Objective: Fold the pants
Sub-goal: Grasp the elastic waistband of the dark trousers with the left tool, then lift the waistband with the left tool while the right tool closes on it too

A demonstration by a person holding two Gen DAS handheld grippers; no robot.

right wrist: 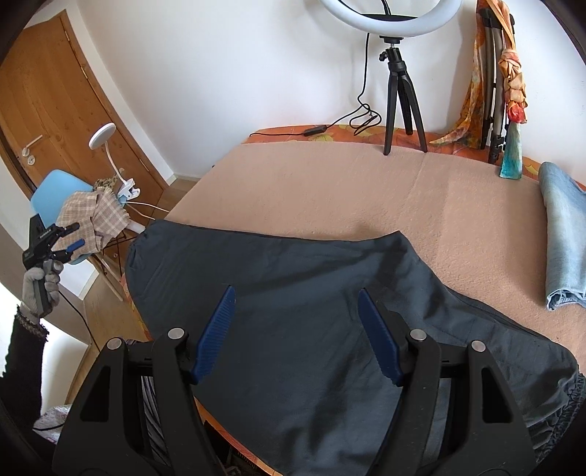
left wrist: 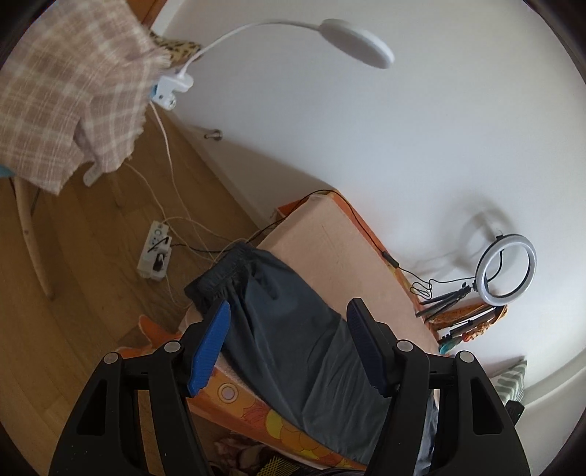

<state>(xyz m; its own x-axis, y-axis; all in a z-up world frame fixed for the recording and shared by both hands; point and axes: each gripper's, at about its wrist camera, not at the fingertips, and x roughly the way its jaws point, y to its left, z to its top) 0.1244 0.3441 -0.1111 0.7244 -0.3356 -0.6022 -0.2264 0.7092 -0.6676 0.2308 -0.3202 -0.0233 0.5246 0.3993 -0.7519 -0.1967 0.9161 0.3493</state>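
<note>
A white-walled room with a wood floor holds a table [right wrist: 329, 190] covered by a peach fleece blanket over an orange flowered cloth. Nearest the right wrist camera, the right gripper [right wrist: 295, 329] hangs just above the table's near edge with its blue-padded fingers spread wide and nothing between them. Under it lie the dark grey pants [right wrist: 293, 293], spread flat across the near half of the blanket: thin, matte fabric with soft creases, a rounded fold at the left end overhanging the table corner, and the gathered elastic waistband bunched at the lower right edge. In the left wrist view the same pants [left wrist: 293, 329] run away from the camera along the table, their ruched black waistband at the far end drooping over the edge. The left gripper [left wrist: 289, 344] is likewise wide open and empty, held off the table's left side in a grey-gloved hand [right wrist: 40, 285]. Farther right on the blanket sits a folded pair of light blue jeans [right wrist: 564, 234], apart from the grey pants. At the back edge stands a ring light [right wrist: 392, 14] on a small black tripod, beside leaning tripod legs draped with an orange scarf. Beyond the table's left end, a blue chair [right wrist: 55, 190] carries a beige checked cloth and a white clip lamp [right wrist: 106, 146], before a wooden door [right wrist: 55, 110].
</note>
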